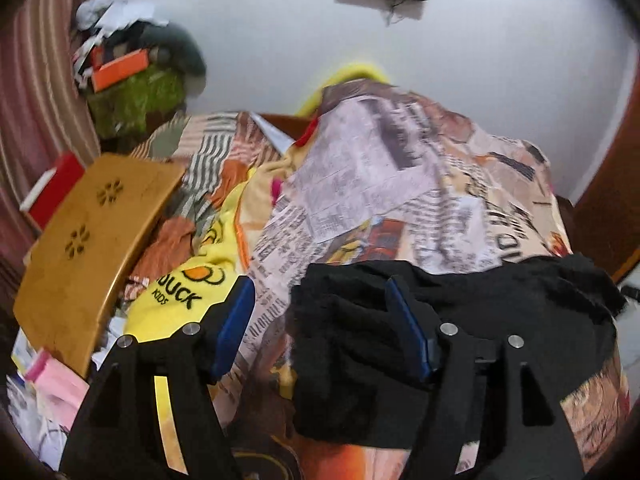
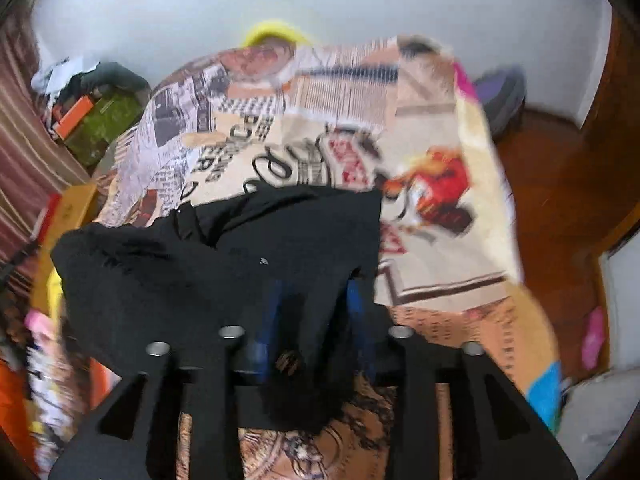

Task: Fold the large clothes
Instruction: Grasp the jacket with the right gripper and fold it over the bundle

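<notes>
Blue-padded fingers (image 1: 408,332) of both grippers parted, soft crumpled black garment (image 2: 248,256) loosely between them.

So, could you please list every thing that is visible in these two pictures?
black garment: one, black, on the bed, near edge
printed bedcover: one, beige and brown newsprint pattern, across the bed
yellow cloth: one, yellow, left of the garment
wooden board: one, tan, left side of the bed
orange box: one, orange, on the far-left pile
left tool: one, black with blue pads, open
right tool: one, black with blue pads, garment fold between the pads
</notes>
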Tool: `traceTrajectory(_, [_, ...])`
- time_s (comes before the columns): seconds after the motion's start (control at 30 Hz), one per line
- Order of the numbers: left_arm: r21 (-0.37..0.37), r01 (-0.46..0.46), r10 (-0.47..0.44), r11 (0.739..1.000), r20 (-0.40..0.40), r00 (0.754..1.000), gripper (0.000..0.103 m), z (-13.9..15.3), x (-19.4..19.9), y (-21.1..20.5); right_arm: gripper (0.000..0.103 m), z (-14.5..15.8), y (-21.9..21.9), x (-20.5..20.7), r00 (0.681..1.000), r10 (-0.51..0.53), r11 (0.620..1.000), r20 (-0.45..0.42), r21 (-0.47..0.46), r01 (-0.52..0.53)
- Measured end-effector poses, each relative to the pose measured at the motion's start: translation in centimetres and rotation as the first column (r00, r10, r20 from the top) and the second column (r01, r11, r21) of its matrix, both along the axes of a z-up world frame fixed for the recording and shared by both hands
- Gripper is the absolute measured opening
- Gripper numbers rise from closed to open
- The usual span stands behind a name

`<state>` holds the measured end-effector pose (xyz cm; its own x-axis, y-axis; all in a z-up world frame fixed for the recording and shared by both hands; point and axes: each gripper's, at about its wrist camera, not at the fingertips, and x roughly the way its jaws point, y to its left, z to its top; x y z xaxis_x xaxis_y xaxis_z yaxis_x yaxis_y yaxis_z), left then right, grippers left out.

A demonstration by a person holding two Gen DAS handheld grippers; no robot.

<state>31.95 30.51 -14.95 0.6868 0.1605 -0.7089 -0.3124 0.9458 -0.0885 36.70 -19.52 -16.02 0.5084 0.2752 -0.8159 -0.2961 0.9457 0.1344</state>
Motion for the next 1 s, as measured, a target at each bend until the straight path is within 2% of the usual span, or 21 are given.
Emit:
traceTrajectory(0.07, [0.009,0.040,-0.040,0.999,0.010,0.999,0.067,0.6,-0.5,-1.7,0.052,1.7,0.3,-1.8,0.996,0.012,1.000,0.088,-0.014,-0.011])
traceTrajectory(0.13, [0.003,0.089,-0.089,0.996,0.000,0.996,0.067,0.6,-0.8,-3.4,0.053,3.1,0.7,-3.2,0.990,0.032,0.999,0.140,-0.010,-0.031])
traceTrajectory(0.33, [0.021,0.198,-0.197,0.980,-0.050,0.979,0.067,-1.5,-0.6,-8.3,0.054,3.9,4.3,-5.7,0.975,0.146,0.989,0.169,-0.033,-0.143])
traceTrajectory(0.5, [0.066,0.266,-0.257,0.962,-0.123,0.959,0.067,-4.5,0.9,-11.7,0.054,1.7,8.2,-6.3,0.962,0.235,0.971,0.142,-0.083,-0.226])
traceTrajectory(0.63, [0.092,0.279,-0.264,0.956,-0.150,0.953,0.067,-6.3,2.5,-12.9,0.053,-1.1,11.1,-5.7,0.954,0.289,0.956,0.079,-0.084,-0.283])
traceTrajectory(0.87, [0.053,0.276,-0.263,0.960,-0.172,0.949,0.072,-9.1,6.3,-13.4,0.054,-5.0,14.7,-4.5,0.944,0.328,0.935,0.025,-0.154,-0.320])
traceTrajectory(1.0, [-0.006,0.253,-0.251,0.967,-0.170,0.953,0.077,-10.6,7.9,-13.1,0.065,-5.6,15.3,-4.5,0.937,0.348,0.927,0.038,-0.164,-0.338])
